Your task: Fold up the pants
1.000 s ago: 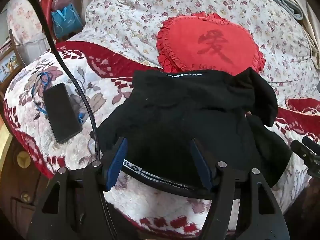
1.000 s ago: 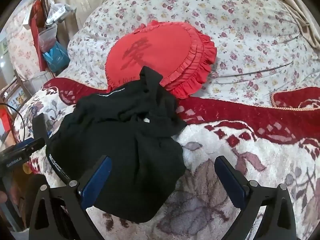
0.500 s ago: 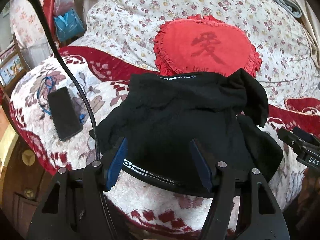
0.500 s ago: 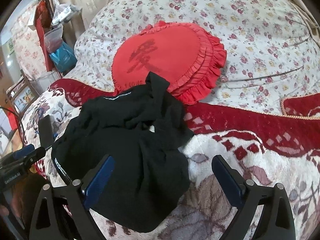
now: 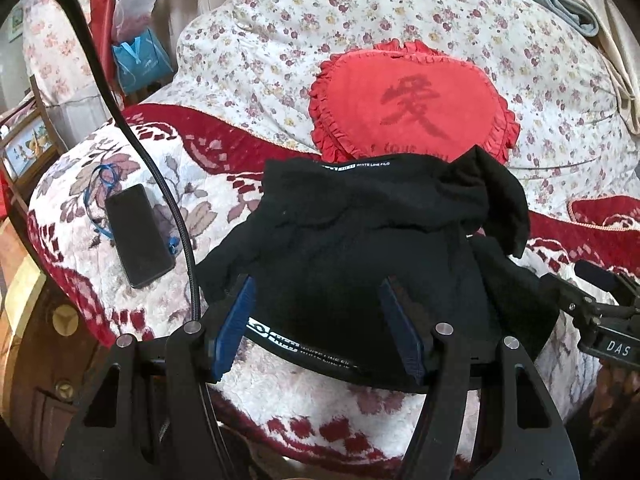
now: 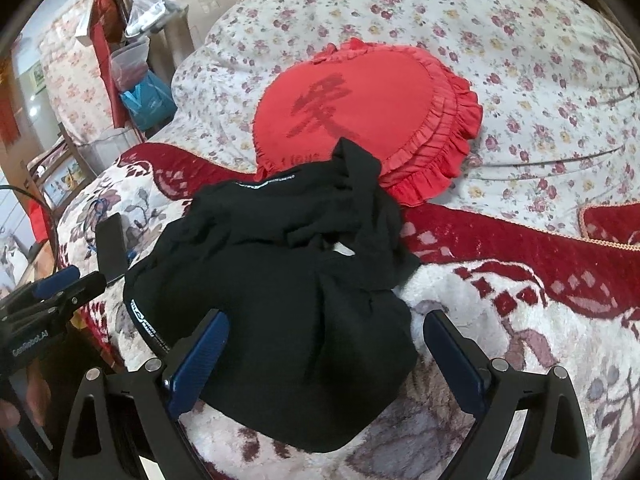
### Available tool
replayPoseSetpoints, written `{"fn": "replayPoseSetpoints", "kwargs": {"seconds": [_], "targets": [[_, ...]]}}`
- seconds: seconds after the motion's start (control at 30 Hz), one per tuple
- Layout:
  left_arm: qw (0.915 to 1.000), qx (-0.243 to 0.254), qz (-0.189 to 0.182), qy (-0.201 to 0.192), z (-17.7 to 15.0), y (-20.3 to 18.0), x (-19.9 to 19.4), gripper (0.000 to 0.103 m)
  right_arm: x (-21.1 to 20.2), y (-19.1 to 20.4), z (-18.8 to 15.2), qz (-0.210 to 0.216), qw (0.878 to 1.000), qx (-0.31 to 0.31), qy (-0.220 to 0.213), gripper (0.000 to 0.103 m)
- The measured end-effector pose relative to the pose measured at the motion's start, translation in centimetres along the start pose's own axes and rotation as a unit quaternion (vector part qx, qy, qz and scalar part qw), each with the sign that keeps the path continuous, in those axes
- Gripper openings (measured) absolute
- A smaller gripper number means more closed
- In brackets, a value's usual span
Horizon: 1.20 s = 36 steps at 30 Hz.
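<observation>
The black pants (image 5: 360,240) lie bunched in a heap on the floral bed blanket (image 5: 120,160), a white-lettered waistband at the near edge. They also show in the right wrist view (image 6: 288,280). My left gripper (image 5: 316,320) is open, its blue pads on either side of the near waistband edge, holding nothing. My right gripper (image 6: 326,348) is open wide around the heap's near right part, empty. Each gripper shows at the edge of the other's view.
A red heart-shaped cushion (image 5: 412,104) lies just behind the pants on the flowered quilt (image 5: 260,40). A black phone (image 5: 138,236) with a blue cord lies to the left. A black cable (image 5: 160,184) crosses the left side. The bed edge drops off at near left.
Both grippers have eased back and a little up from the heap. The pants have not moved. Both jaws stay open.
</observation>
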State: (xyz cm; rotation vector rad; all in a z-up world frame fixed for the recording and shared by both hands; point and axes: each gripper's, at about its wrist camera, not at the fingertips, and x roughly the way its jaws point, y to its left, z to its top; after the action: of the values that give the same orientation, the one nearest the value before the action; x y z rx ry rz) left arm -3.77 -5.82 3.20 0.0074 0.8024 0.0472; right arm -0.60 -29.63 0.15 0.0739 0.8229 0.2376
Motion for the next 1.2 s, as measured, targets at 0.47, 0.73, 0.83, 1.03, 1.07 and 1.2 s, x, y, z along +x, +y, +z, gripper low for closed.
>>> {"fn": "replayPoseSetpoints", "kwargs": {"seconds": [0.47, 0.73, 0.83, 1.03, 1.07, 1.2], "targets": [[0.9994, 0.029, -0.009, -0.015, 0.1, 0.2, -0.1, 0.065, -0.2, 1.5, 0.1, -0.004, 1.0, 0.016, -0.009, 0.097], [0.9996, 0.025, -0.013, -0.002, 0.4, 0.2, 1.3, 0.065, 2.0, 1.6, 0.5, 0.003, 1.0, 0.02, 0.011, 0.097], [0.9997, 0.019, -0.015, 0.006, 0.6, 0.4, 2.5, 0.065, 4.2, 1.3, 1.1, 0.017, 0.999, 0.032, 0.031, 0.097], [0.9995, 0.011, -0.011, 0.029, 1.2, 1.0, 5.8, 0.065, 9.7, 0.0, 3.0, 0.035, 0.995, 0.054, 0.08, 0.097], [0.9994, 0.009, -0.009, 0.032, 1.3, 1.1, 6.3, 0.065, 10.4, -0.4, 3.3, 0.032, 0.994, 0.055, 0.085, 0.097], [0.9988, -0.001, -0.006, 0.048, 1.8, 1.9, 8.5, 0.065, 12.8, -3.0, 6.0, -0.007, 0.995, 0.057, 0.083, 0.097]]}}
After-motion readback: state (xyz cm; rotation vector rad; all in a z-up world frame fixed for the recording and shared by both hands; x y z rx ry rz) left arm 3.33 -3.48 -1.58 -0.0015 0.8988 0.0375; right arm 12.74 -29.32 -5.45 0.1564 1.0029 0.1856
